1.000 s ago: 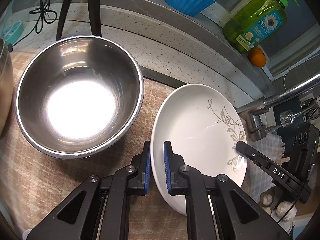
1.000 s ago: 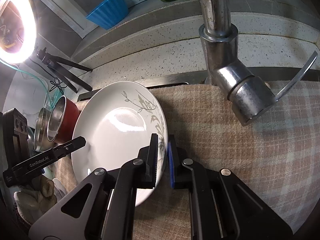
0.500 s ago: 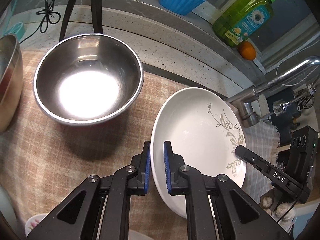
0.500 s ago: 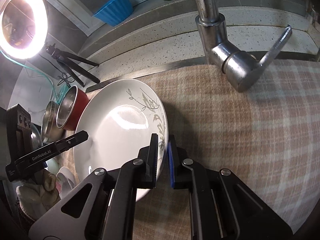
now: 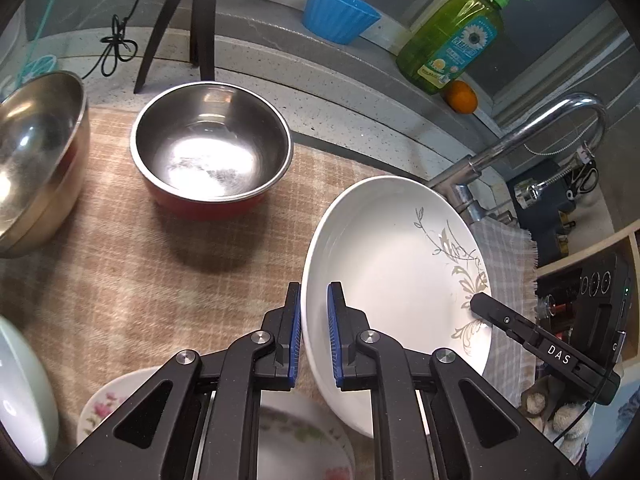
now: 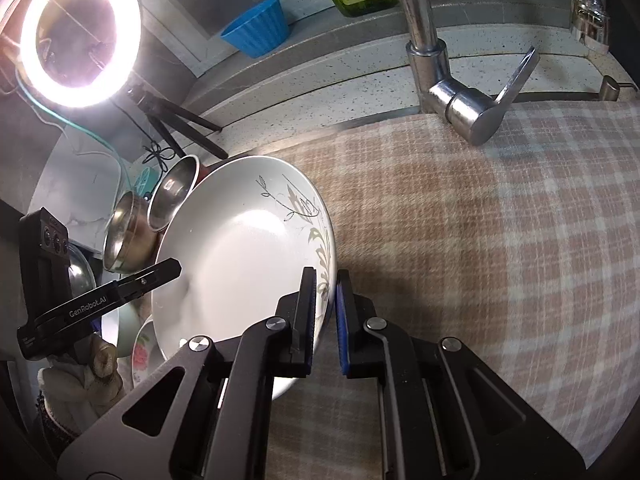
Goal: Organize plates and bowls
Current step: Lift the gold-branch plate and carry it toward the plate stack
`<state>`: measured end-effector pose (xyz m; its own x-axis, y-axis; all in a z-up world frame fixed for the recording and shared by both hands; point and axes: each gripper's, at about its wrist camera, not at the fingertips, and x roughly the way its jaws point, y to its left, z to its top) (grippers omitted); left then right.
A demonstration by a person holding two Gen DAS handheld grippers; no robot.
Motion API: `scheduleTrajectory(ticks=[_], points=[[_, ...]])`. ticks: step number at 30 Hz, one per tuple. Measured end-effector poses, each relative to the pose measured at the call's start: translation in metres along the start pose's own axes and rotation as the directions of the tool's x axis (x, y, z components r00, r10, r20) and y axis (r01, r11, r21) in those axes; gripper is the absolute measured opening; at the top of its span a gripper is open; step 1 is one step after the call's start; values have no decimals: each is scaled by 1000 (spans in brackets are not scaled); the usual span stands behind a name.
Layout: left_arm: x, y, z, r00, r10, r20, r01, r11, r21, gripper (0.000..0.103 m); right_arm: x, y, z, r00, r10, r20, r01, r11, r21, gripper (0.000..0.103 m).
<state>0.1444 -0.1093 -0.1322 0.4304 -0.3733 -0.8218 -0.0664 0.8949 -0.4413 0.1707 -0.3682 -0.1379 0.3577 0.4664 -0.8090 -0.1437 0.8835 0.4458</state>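
A white plate point(image 5: 384, 276) point(image 6: 240, 256) with a grey leaf pattern hangs above the checked cloth, held by both grippers. My left gripper point(image 5: 314, 336) is shut on its left rim. My right gripper point(image 6: 326, 316) is shut on the opposite rim, beside the leaf pattern. A steel bowl with a red outside point(image 5: 210, 156) stands on the cloth to the far left, and a larger steel bowl point(image 5: 32, 160) sits at the left edge. Below the left gripper lies a flowered plate point(image 5: 296, 436). A pale bowl point(image 5: 20, 392) shows at the lower left.
A chrome tap point(image 6: 448, 80) rises behind the cloth. On the ledge stand a blue cup point(image 5: 336, 16), a green soap bottle point(image 5: 452, 40) and an orange point(image 5: 462, 96). A lit ring light point(image 6: 76, 32) on a tripod stands at the back left. The checked cloth point(image 6: 500, 240) spreads to the right.
Both grippers have lifted the white plate and drawn it back toward me. The steel bowls look farther away, and the flowered plate and pale bowl have come into the left wrist view.
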Motion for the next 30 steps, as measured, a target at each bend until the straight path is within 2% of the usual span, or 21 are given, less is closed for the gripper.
scheduleTrajectory(ticks=[11,30], points=[[-44,34,-24,1000,-11,14,11,1000,-12,11,-15,51,-45,1000,27,-8,-27,999,-28,9],[-84,88,-79,1000,18,-2,-18,998,-62,11,-2,107,-109,993,29,-114,-41,994,-102,9]])
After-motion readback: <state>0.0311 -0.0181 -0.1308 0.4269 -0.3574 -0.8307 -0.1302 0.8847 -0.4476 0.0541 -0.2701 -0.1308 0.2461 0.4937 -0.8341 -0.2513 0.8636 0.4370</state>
